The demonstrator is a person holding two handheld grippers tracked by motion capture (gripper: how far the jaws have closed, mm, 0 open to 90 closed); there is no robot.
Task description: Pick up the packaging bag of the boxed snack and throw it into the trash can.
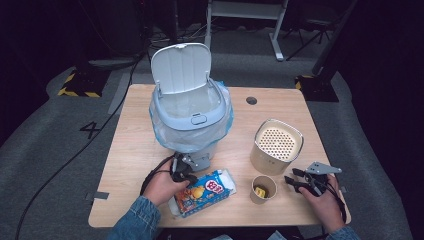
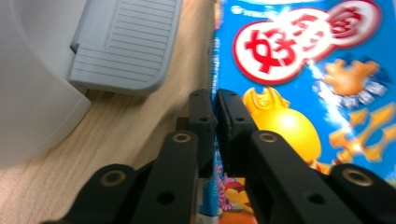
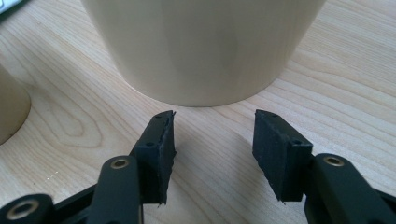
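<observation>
Pinching the snack box (image 2: pixel 299 70) edge, left gripper (image 2: pixel 215 109); right gripper (image 3: pixel 212 135) fingers spread apart.

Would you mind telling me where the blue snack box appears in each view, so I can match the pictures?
High view: blue snack box lies at the table's near edge, beside the left hand.
Left gripper view: box covers the right half, its edge pinched between the jaws.
Right gripper view: not in it.
Shared landmark: light wooden tabletop.

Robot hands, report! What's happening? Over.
Left gripper shut on blue snack box edge. Right gripper open, empty, facing beige perforated-top container. Lidded bin open.
</observation>
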